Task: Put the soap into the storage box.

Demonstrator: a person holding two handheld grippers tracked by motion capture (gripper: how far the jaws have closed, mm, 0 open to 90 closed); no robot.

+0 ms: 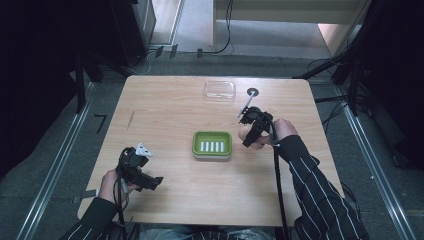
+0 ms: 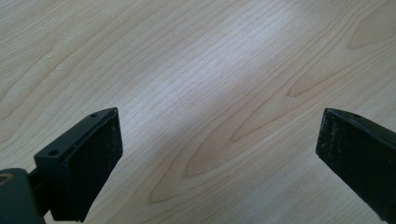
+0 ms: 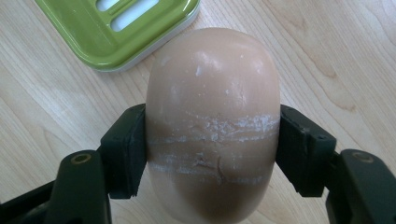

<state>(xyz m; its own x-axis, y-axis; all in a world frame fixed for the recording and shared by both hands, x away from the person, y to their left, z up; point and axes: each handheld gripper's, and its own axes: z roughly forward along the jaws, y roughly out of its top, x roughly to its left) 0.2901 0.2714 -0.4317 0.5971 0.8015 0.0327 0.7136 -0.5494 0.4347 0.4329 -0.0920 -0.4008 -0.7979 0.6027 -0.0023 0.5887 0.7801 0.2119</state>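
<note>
A tan oval bar of soap (image 3: 212,116), scuffed with white scratch lines, sits between the jaws of my right gripper (image 3: 212,149), which is shut on its sides. In the high view that right gripper (image 1: 252,132) hovers just right of a green slotted soap dish (image 1: 212,144) at the table's middle; the soap (image 1: 243,135) peeks out pale beside it. The dish's corner (image 3: 116,28) lies up and left of the soap in the right gripper view. My left gripper (image 1: 145,179) is at the front left, its jaws (image 2: 219,158) wide open over bare wood.
A clear plastic lid or box (image 1: 220,90) lies at the back of the wooden table (image 1: 165,110). To its right is a small round metal disc (image 1: 253,92) with a thin stick (image 1: 245,107) lying toward my right gripper. A black cable trails from each gripper.
</note>
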